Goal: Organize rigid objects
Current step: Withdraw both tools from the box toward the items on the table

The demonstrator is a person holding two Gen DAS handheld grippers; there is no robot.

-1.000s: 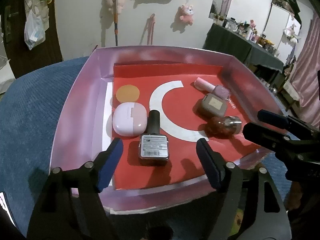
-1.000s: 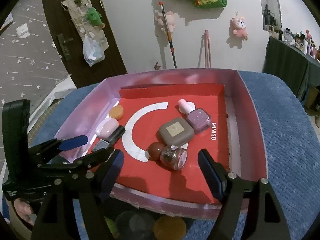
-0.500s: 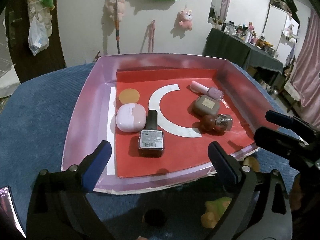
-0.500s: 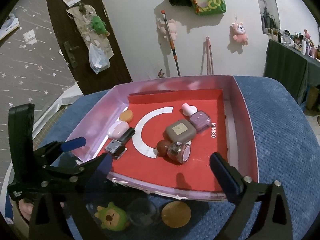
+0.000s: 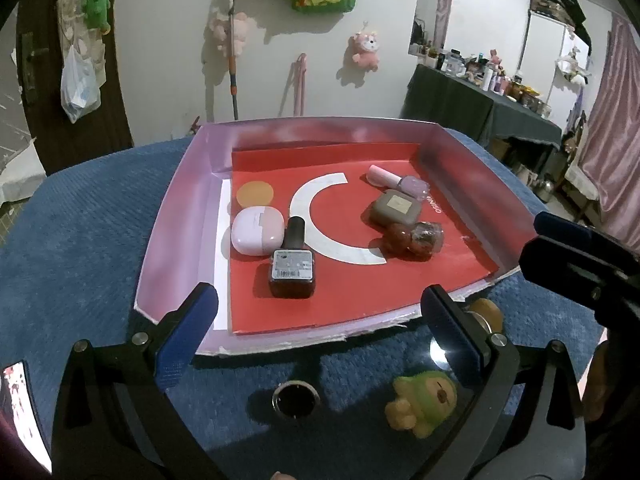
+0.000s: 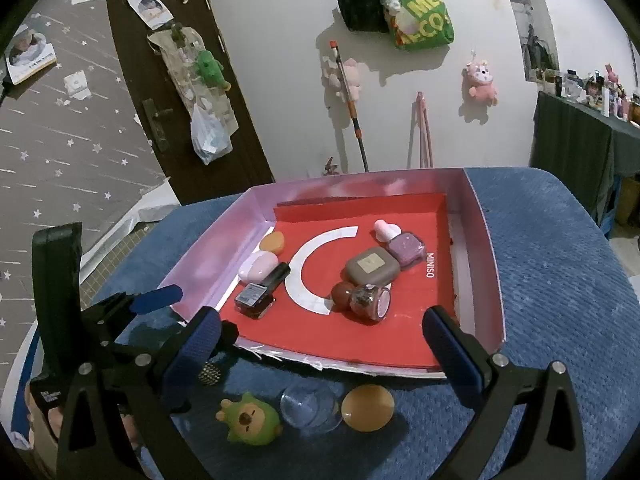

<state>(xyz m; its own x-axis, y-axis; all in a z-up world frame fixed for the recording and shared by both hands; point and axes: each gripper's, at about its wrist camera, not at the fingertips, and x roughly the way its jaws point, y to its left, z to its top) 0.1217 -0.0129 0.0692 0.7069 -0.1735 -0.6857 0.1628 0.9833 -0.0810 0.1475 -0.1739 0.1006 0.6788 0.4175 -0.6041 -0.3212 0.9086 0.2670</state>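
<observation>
A pink-walled tray [image 5: 176,200] [image 6: 486,248] with a red floor lies on the blue cushion. In it lie a dark nail polish bottle [image 5: 291,266] [image 6: 258,292], a pale pink case [image 5: 258,230], an orange disc [image 5: 254,194], a brown compact [image 5: 396,208] [image 6: 372,266], a lilac bottle [image 5: 400,181] and a round red bottle [image 5: 416,237] [image 6: 362,298]. In front of the tray lie a green toy figure [image 5: 424,404] [image 6: 248,420], a clear round piece [image 6: 310,404] and an amber disc [image 6: 368,407]. My left gripper [image 5: 320,320] and right gripper [image 6: 320,340] are open and empty, near the tray's front edge.
A black ring-shaped item [image 5: 296,400] lies on the cushion between the left fingers. A dark door [image 6: 180,80] and a wall with hung toys stand behind. A cluttered dark table [image 5: 480,100] is at the far right.
Both grippers have pulled back and up from over the tray. The cushion in front, with the green toy, clear piece and amber disc, has come into view. Both grippers stay open.
</observation>
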